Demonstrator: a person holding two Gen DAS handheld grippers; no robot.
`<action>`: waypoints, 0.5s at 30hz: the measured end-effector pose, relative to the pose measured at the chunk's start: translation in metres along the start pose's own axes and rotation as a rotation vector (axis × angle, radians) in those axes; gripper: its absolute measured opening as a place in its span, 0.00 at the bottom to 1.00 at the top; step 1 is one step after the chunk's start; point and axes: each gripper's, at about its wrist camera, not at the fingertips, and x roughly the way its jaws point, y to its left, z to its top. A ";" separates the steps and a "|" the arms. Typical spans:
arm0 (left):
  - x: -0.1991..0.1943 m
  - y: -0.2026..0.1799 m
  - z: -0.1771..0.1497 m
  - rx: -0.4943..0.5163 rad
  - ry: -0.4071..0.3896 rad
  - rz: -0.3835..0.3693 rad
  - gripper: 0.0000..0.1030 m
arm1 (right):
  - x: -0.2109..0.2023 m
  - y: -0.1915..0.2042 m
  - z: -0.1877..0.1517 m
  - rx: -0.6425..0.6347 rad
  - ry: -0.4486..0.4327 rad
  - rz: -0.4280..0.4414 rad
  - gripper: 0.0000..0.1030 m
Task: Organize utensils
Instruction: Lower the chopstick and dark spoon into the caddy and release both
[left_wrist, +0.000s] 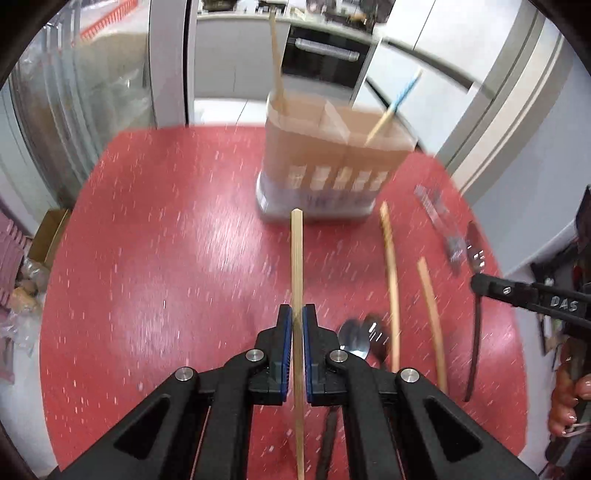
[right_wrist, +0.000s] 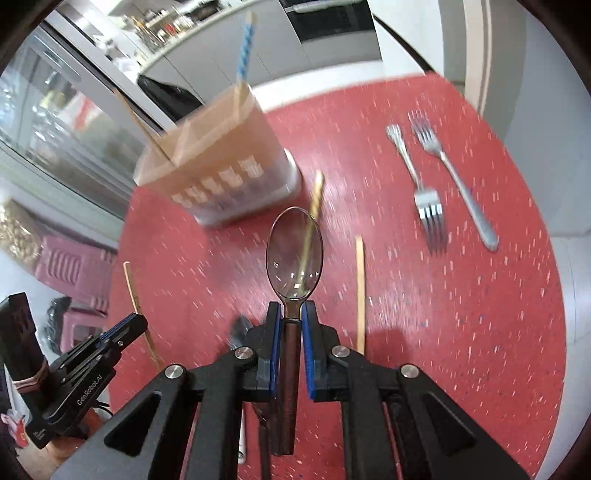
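Note:
My left gripper (left_wrist: 297, 314) is shut on a pale wooden chopstick (left_wrist: 296, 258) that points at the brown divided utensil holder (left_wrist: 332, 155). The holder stands upright at the far side of the round red table (left_wrist: 166, 258), with a chopstick and a blue-ended stick in it. My right gripper (right_wrist: 287, 310) is shut on a brown-handled metal spoon (right_wrist: 294, 254), bowl forward, above the table. The holder also shows in the right wrist view (right_wrist: 218, 158). The left gripper appears at the lower left of that view (right_wrist: 125, 326).
Two loose chopsticks (left_wrist: 391, 280) and a spoon (left_wrist: 354, 341) lie right of my left gripper. Two metal forks (right_wrist: 428, 192) lie on the right side of the table (right_wrist: 461, 332). A chopstick (right_wrist: 360, 291) lies beside my right gripper. Cabinets and an oven stand behind.

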 end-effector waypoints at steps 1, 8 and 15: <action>-0.005 0.000 0.008 -0.004 -0.020 -0.008 0.27 | -0.005 0.003 0.006 -0.007 -0.017 0.007 0.12; -0.024 0.000 0.054 -0.035 -0.108 -0.024 0.27 | -0.031 0.032 0.050 -0.052 -0.117 0.062 0.12; -0.052 0.004 0.106 -0.061 -0.236 -0.024 0.27 | -0.045 0.051 0.091 -0.085 -0.212 0.110 0.12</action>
